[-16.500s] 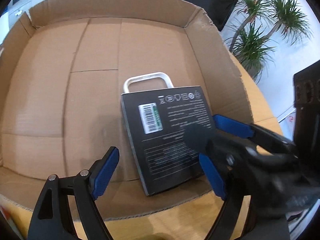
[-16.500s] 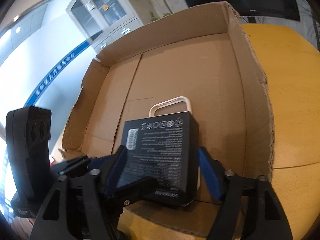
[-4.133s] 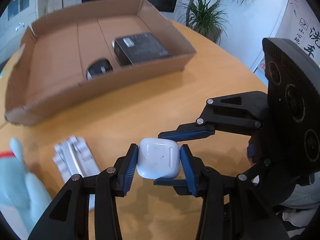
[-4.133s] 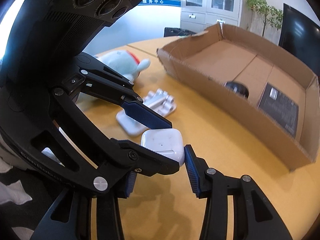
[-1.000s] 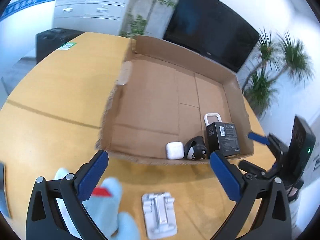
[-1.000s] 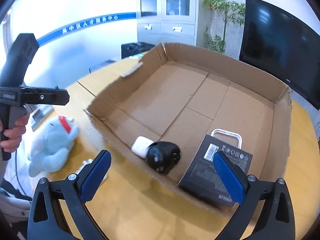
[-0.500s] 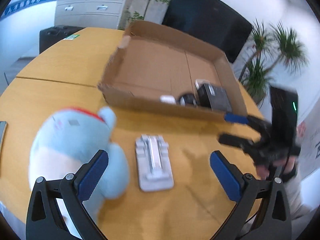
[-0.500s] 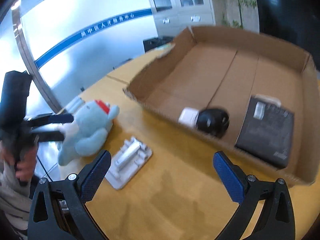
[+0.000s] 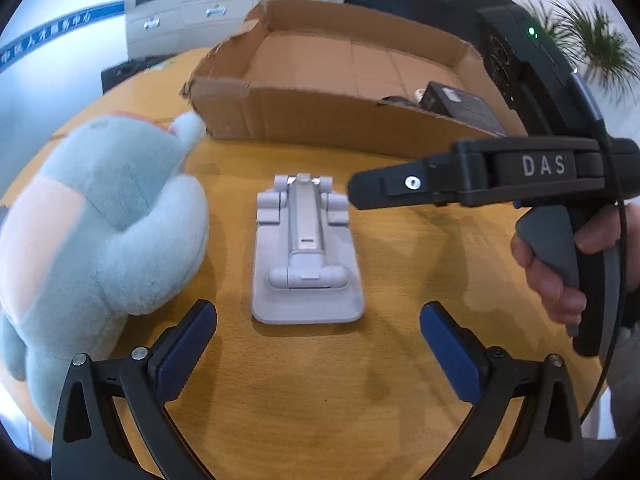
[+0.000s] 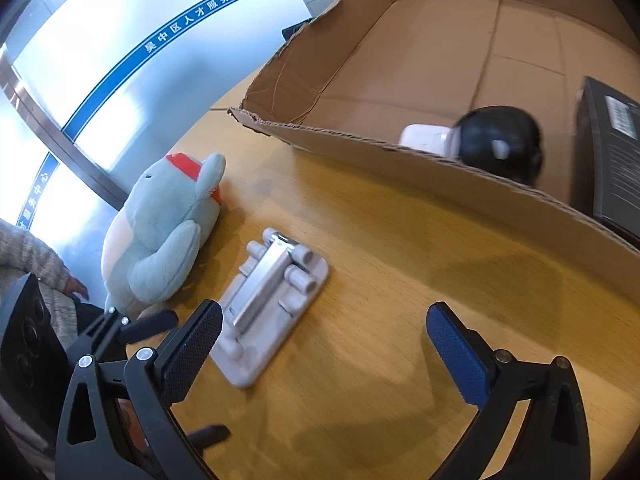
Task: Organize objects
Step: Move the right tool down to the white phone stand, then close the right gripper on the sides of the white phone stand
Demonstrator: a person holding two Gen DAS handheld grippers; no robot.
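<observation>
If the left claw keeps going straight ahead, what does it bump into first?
Probably the grey phone stand, lying flat on the table right between the open left claw pads. The cardboard box comes after.

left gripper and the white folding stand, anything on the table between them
No. In the left wrist view the open left gripper faces the white folding stand across bare wooden table; the plush toy sits off to the side.

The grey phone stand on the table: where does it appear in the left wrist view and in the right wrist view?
Left wrist view: the grey phone stand lies at the centre, lengthwise, right of the plush toy.
Right wrist view: it lies lower left of centre, tilted, behind the gripper's left finger.
Shared landmark: the cardboard box beyond it.
</observation>
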